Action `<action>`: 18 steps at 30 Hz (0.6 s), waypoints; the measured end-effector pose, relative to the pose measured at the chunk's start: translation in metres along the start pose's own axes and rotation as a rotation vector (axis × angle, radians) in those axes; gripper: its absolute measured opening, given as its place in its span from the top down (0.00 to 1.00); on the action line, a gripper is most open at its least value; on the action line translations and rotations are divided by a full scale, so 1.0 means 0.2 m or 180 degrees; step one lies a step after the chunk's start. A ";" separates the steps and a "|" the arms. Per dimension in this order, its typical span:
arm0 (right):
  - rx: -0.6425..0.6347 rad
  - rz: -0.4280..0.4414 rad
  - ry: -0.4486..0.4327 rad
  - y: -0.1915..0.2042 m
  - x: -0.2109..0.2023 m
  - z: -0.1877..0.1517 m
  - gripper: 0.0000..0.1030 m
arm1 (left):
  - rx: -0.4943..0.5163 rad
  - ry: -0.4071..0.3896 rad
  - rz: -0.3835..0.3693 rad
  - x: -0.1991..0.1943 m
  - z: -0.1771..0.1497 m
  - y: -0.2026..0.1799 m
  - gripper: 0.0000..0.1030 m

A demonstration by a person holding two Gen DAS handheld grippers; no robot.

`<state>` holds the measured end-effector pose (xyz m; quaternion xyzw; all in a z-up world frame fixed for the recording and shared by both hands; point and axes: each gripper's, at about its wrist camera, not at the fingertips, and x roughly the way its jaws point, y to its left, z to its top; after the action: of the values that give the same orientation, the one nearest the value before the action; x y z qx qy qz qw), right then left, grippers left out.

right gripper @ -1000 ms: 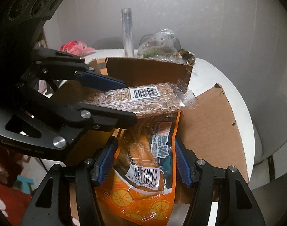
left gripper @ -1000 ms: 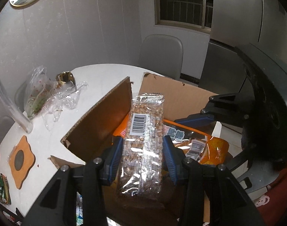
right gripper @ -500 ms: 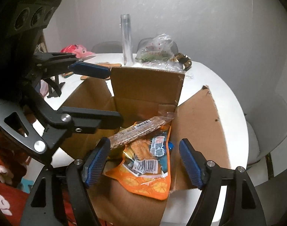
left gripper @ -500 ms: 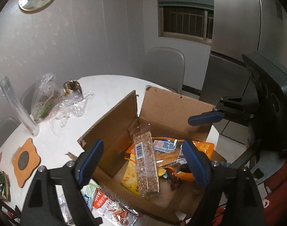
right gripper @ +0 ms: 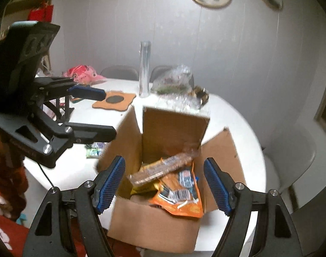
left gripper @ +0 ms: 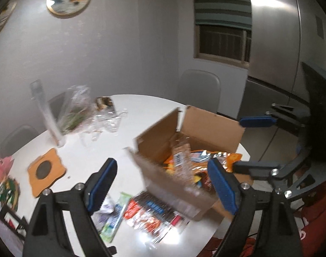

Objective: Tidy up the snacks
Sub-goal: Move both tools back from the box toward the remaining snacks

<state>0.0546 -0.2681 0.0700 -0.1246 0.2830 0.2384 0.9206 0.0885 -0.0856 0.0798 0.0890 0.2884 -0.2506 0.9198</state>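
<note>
Both grippers have let go and pulled up and back from the cardboard box [right gripper: 156, 220] since a second ago; the clear peanut-bar pack [right gripper: 163, 168] and the orange snack bag [right gripper: 180, 194] now lie inside it, bar across the bag. The box sits at the near edge of the white counter [left gripper: 141, 105]. Your left gripper [left gripper: 163, 184] and right gripper [right gripper: 164, 184] both have fingers spread, pinching nothing. More packets wait outside: the red-and-black snack packet [left gripper: 150, 214] and the green packet [left gripper: 114, 218], just beside the box. Approach one low, straddle its short width, and pinch firmly before lifting.
</note>
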 end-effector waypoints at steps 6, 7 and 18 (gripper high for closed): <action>-0.0252 0.0100 -0.0241 0.29 -0.04 0.08 0.29 | -0.0100 -0.0076 0.0287 -0.18 -0.16 0.19 0.18; -0.0293 0.0139 -0.0240 0.34 -0.03 0.09 0.29 | -0.0120 -0.0070 0.0312 -0.19 -0.18 0.21 0.18; -0.0336 0.0725 0.0117 0.78 0.38 0.05 0.29 | -0.0519 0.0062 0.0420 -0.16 -0.58 0.54 0.18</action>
<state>0.0350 -0.1038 0.0195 -0.1443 0.2992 0.3537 0.8744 0.0642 0.0556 0.0064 0.0351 0.3102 -0.1644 0.9357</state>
